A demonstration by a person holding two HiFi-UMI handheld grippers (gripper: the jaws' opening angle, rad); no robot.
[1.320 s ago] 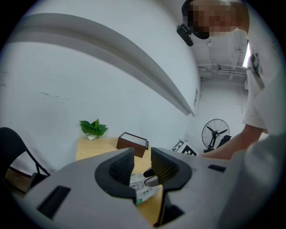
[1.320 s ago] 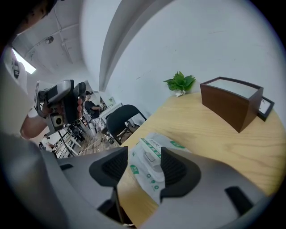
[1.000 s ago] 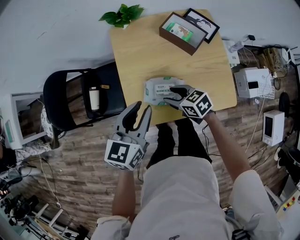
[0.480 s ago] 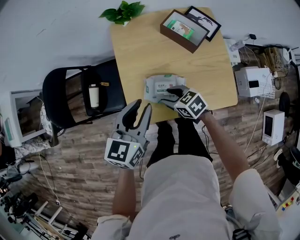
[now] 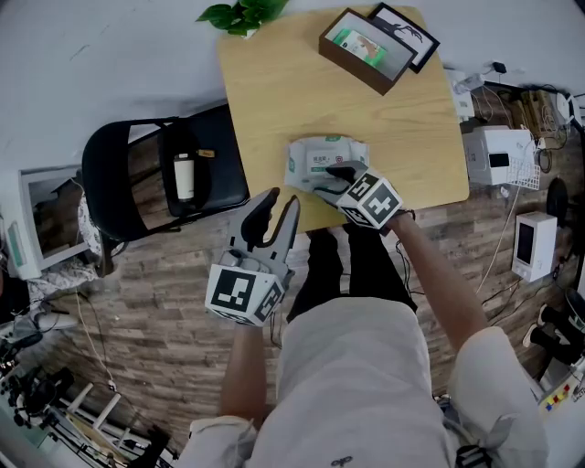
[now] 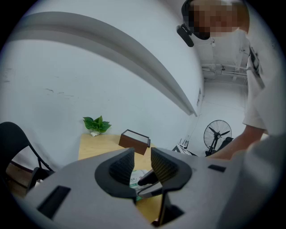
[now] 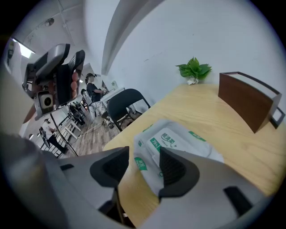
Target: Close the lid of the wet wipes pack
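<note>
The white and green wet wipes pack (image 5: 322,161) lies flat near the front edge of the wooden table (image 5: 274,101). My right gripper (image 5: 331,180) hangs over the pack's near side, jaws open, one finger above the pack's top and the other above the tabletop beside it. In the right gripper view the pack (image 7: 178,141) shows between and past the right gripper (image 7: 143,167); its lid looks flat. My left gripper (image 5: 271,214) is open and holds nothing, in front of the table edge. Its own view shows the left gripper (image 6: 143,166) framing the pack (image 6: 137,179).
A brown box (image 5: 367,51) and a framed picture (image 5: 407,35) stand at the table's far right, a small plant (image 5: 241,13) at its far left. A black folding chair (image 5: 137,183) carrying a bottle (image 5: 185,176) stands left of the table. White appliances (image 5: 498,157) sit on the floor at right.
My right gripper has slid left, further over the pack. The left gripper has stayed nearly in place.
</note>
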